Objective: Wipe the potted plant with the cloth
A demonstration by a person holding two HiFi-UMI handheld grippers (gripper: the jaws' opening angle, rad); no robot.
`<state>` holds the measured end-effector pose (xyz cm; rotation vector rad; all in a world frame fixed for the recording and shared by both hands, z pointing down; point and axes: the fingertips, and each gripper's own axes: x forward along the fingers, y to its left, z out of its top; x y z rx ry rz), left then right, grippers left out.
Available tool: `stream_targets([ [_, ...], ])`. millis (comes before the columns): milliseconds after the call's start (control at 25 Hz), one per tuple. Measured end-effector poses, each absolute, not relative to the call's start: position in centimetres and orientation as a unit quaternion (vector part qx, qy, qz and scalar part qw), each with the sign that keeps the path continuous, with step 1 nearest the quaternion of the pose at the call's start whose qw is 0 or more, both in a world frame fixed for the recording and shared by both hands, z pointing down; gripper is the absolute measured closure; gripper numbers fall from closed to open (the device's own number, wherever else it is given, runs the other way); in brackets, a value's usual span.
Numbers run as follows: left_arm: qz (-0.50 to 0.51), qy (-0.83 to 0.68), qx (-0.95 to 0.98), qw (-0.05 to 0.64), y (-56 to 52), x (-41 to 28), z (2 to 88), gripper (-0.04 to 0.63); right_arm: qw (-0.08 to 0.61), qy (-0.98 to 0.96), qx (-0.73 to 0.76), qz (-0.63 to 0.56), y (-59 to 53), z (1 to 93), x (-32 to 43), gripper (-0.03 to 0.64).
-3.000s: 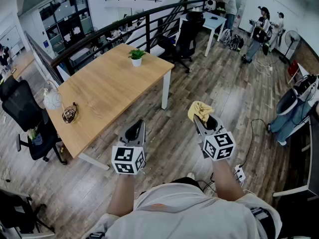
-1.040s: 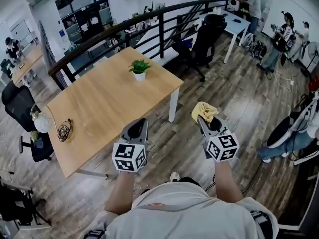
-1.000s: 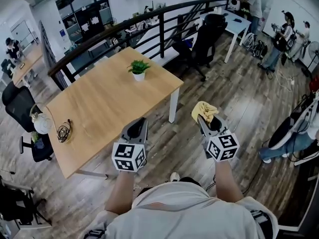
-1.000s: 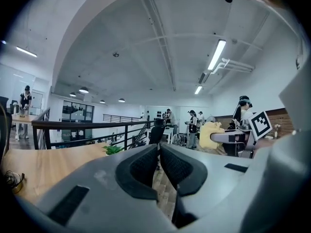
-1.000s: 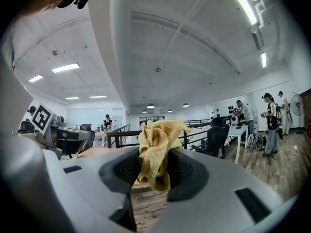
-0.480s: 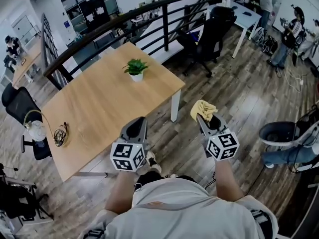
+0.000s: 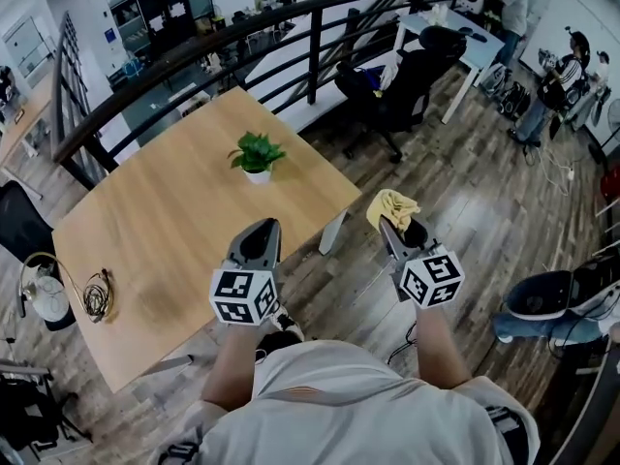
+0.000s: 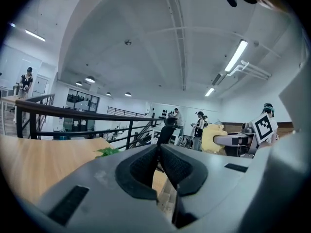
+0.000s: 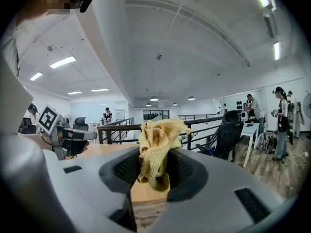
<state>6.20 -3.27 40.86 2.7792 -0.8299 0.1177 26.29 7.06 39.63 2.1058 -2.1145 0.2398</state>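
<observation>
The right gripper [image 9: 154, 165] is clamped on a crumpled yellow cloth [image 9: 158, 147], which bunches up above the jaws and hangs a little way down between them. The left gripper [image 8: 159, 154] has its jaws pressed together with nothing in them. The person holds both out in front at about the same height, the left one over the near edge of the wooden table [image 7: 145, 231], the right one off the table's corner, above the plank floor [image 7: 465, 201]. The potted plant [image 7: 256, 155], small and green in a white pot, stands upright toward the table's far side, ahead of the left gripper and well apart from the cloth. A black office chair [image 7: 407, 80] sits beyond the corner, by the dark railing [image 7: 194, 42].
</observation>
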Motion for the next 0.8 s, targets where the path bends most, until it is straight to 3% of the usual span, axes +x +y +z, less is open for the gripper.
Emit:
stream_targets([
  [360,0.048,-0.322,0.933,0.154,-18.4,3.7,41.9,0.568,0.099,-0.724,0.674,0.106,-8.4,40.6,25.0,0.428],
  [800,0.092,-0.403,0.888,0.202,-26.1,3.3,46.8,0.568,0.111,-0.787,0.586,0.158,-21.0,46.0,25.8,0.428],
])
